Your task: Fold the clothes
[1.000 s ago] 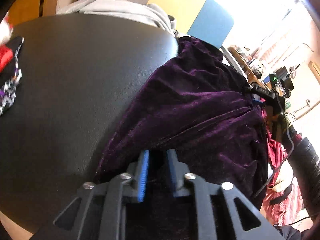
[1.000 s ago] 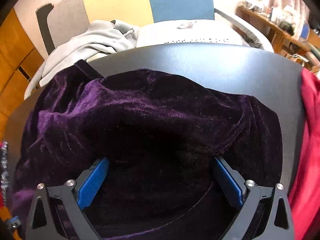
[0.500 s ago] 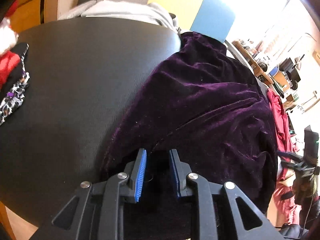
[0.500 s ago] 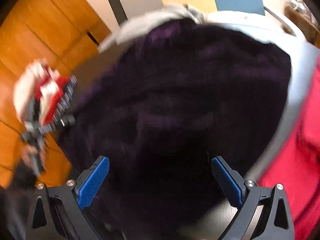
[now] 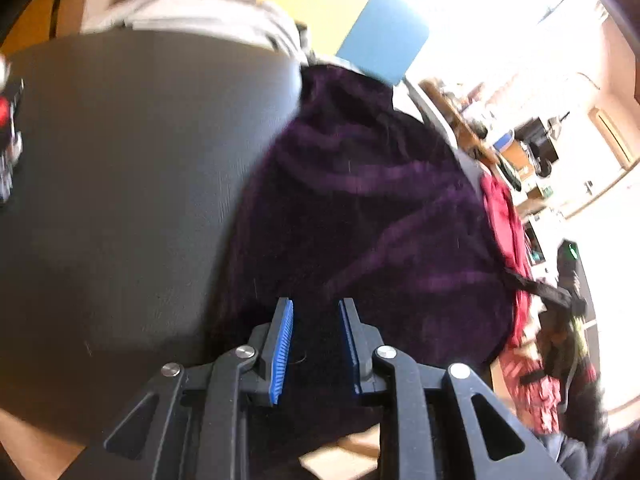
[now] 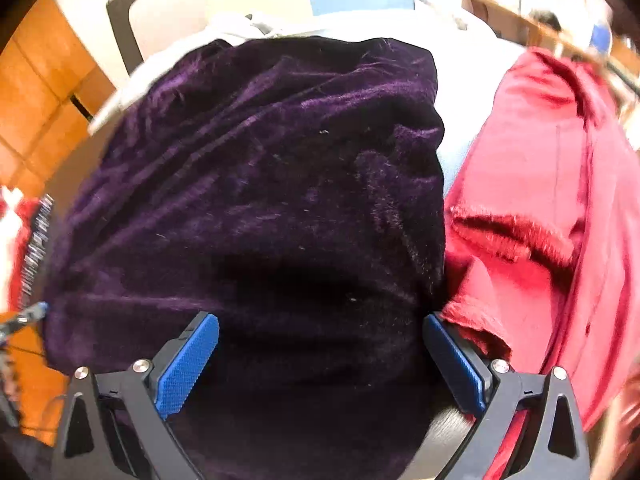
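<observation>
Purple velvet garment (image 6: 260, 184) lies bunched on the dark table (image 5: 132, 184), its near edge pinched in the narrow left gripper (image 5: 316, 336) while the right gripper (image 6: 320, 356) gapes wide over it, so a fold seems under way, and the free claw needs an edge.
</observation>
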A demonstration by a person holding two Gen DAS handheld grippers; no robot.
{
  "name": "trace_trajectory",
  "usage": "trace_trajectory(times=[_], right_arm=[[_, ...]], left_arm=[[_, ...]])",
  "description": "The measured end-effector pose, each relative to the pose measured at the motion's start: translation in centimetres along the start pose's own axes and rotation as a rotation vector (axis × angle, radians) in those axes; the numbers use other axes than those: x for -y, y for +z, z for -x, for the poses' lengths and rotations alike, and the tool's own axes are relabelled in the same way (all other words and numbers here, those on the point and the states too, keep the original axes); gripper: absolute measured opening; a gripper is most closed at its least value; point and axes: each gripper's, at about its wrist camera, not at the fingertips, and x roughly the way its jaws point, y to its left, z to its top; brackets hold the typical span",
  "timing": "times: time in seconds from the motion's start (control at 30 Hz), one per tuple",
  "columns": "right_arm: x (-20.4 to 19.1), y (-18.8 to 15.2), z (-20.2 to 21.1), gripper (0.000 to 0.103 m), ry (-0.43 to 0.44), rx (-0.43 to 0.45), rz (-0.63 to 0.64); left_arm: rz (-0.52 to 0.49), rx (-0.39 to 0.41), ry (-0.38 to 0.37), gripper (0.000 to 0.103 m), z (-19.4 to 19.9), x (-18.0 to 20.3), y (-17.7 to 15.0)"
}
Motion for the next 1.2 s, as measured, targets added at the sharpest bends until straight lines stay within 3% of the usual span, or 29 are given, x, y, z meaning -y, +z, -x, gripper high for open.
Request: trace_trajectory(times=[0.13,0.23,0.33,0.43,0.5,0.67,0.77,0.87,1.0,1.03,1.07,1.13,1.17,1.2], right_arm=[[0.7,2.4,1.5,0.103,0.148,0.087,-0.102],[1.3,5.3,1.8,0.103,0.275,0.159,-0.179],[1.9,8.3,2.0,0.103,0.396,0.229,-0.256],[2.6,11.5,0.1,0.103,0.385,0.231,-0.277],[1.8,12.5,-1.3,0.103,0.375,0.216,-0.244],[-0.2,15.1,-4.8,0.103,0.350,0.178,-0.162],[-1.4,16.7,-6.9,0.103,0.335,0.156,-0.113],[-2.6,18.3,-9.0,0.103,0.320,0.133,-0.064],[-4.2,20.2,-11.7,0.103,0.301,0.107,0.000],[-3.9,19.9,-11.9,0.103,0.309,0.126,0.010],[-3.6,19.6,-11.9,0.103,0.323,0.150,0.014],[-3.0,18.8,-11.9,0.103,0.356,0.209,0.023],[-2.7,18.4,-11.9,0.103,0.370,0.241,0.025],[-2.4,18.1,-11.8,0.103,0.387,0.265,0.017]], left_arm=[[0.056,0.076,-0.039,0.028,-0.8,-0.2,5.2],[0.019,0.083,-0.036,0.028,-2.4,1.1,8.1],[-0.083,0.089,0.001,0.029,-4.3,3.2,10.9],[-0.169,0.119,0.064,0.029,-7.4,5.0,14.9],[-0.139,0.113,0.080,0.029,-9.0,4.5,17.8],[0.066,0.051,-0.075,0.039,-14.6,1.4,25.4],[0.093,0.030,-0.056,0.043,-18.0,0.8,28.7],[0.137,-0.001,-0.067,0.048,-21.2,-0.2,30.8],[0.209,-0.052,-0.195,0.051,-24.5,-0.5,32.1],[0.185,-0.061,-0.181,0.051,-25.1,0.3,32.2],[0.160,-0.069,-0.167,0.048,-25.7,1.2,32.3],[0.104,-0.040,-0.105,0.015,-25.7,2.6,32.1],[0.089,-0.031,-0.091,0.008,-25.7,3.2,31.9],[0.089,-0.007,-0.088,0.008,-25.1,3.5,31.7]])
